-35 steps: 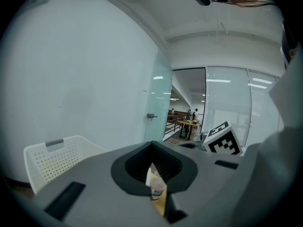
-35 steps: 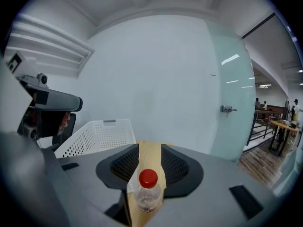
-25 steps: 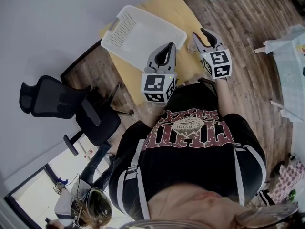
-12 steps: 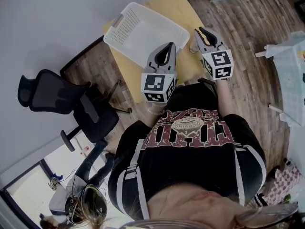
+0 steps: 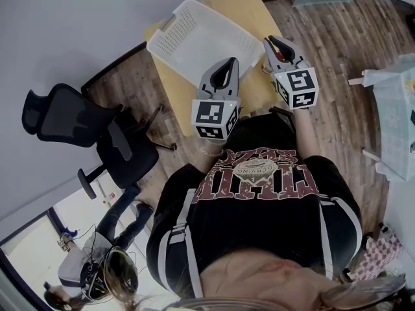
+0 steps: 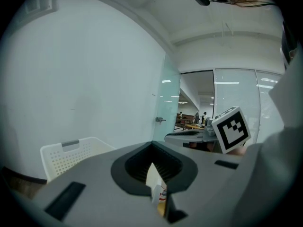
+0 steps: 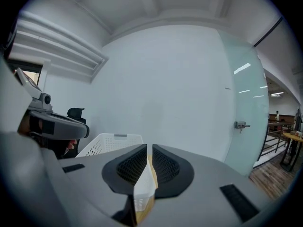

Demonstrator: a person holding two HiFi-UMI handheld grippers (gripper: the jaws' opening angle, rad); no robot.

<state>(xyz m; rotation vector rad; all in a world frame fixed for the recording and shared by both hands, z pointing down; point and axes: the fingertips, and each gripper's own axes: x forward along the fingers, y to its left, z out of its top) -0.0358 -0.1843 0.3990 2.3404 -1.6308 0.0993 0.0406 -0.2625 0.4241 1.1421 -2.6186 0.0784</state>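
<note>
I hold both grippers level in front of the person's chest, above the near edge of the small yellow table [image 5: 249, 8], so each camera looks out flat across it. The left gripper [image 5: 229, 61] has its jaws brought together at the tips and grips nothing. Through the hollow beneath the tips I see a sliver of the white basket [image 5: 178, 28] and, lower down, a small bottle [image 6: 162, 196] with a red band. The bottle stands on the table past the basket's right side, closer to the right gripper [image 5: 271, 41].

That gripper's jaws are all but closed, with only a thin slit between the ribbed pads, and they too hold nothing. The slit frames a corner of the basket and a strip of table top. Neither gripper touches anything, as far as I can judge.

The basket sits on the far left part of the table, its handled short wall toward the far left corner. Inside it I make out only its own perforated walls and floor. I cannot tell what the bottle holds.
</note>
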